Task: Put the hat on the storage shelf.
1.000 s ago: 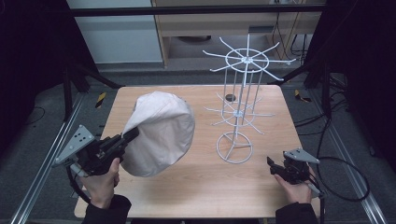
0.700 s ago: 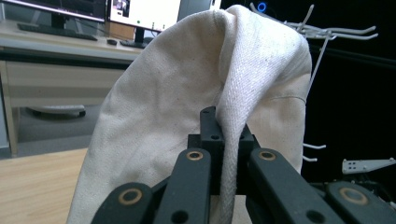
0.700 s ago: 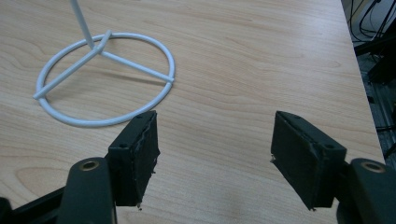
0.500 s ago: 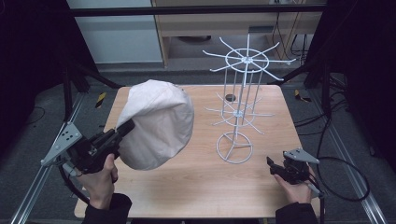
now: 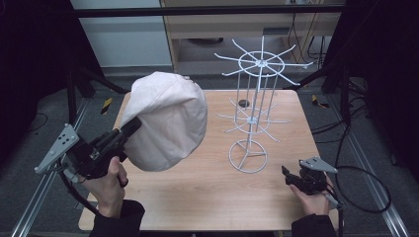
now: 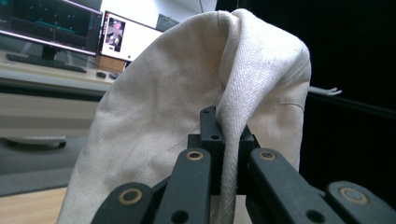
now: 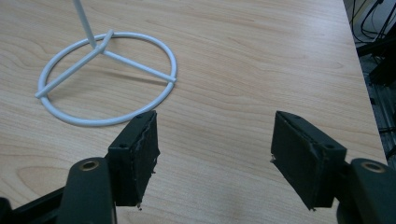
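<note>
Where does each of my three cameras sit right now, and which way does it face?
High view: above the person's side, looking forward and down on the light wooden table; both hands and the left gripper enter from below.
Left gripper view: rides the left gripper, looking along jaws shut on the cream cloth hat.
Right gripper view: rides the right gripper, looking down past open jaws at the tabletop.
Shared: the high and right gripper views both show the white wire rack; its ring base.
</note>
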Demonstrator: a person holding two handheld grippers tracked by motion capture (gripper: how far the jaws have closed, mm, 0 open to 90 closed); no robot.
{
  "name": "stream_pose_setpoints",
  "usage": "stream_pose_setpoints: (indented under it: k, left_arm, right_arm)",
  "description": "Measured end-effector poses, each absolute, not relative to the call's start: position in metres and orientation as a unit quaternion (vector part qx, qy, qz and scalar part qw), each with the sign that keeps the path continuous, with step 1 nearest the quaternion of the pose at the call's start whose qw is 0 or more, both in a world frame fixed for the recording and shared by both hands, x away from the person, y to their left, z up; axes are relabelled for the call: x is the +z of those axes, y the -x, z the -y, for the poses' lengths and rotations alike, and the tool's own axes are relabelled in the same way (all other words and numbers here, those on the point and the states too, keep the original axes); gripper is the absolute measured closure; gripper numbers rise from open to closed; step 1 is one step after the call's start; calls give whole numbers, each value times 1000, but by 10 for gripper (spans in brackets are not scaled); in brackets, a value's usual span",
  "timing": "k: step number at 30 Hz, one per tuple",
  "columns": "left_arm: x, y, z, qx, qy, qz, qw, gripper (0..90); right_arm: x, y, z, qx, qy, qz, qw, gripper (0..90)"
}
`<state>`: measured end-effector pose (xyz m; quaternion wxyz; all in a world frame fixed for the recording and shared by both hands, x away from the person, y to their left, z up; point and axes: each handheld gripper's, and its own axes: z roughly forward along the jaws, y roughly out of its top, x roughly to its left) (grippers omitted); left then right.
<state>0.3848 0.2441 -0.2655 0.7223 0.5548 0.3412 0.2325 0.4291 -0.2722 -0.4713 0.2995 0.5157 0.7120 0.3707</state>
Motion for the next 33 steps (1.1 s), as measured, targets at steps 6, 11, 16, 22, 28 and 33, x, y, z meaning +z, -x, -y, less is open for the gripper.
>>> stream_pose_setpoints:
  k: [6,11,16,22,28,33]
  left_arm:
    - [-256,-384,-235,235,-551,-330,730,887]
    - [-247,-387,-229,230,-544,-324,739,887]
    - [-241,-390,-224,229,-535,-320,747,887]
    - [-231,-396,-215,228,-529,-316,754,887]
    - [-225,-408,-199,223,-524,-312,761,887]
    - [-222,-413,-187,223,-526,-308,760,887]
  right_arm:
    - [-471,-429,272,371,-516,-712,300,321]
    - [-471,-429,272,371,-516,-712,300,321]
    - [-471,-429,272,371,-516,-712,300,321]
    - [-471,-429,272,372,-518,-711,296,321]
    - [-471,-429,272,374,-517,-711,297,321]
    - [-472,-430,272,375,-516,-711,296,321]
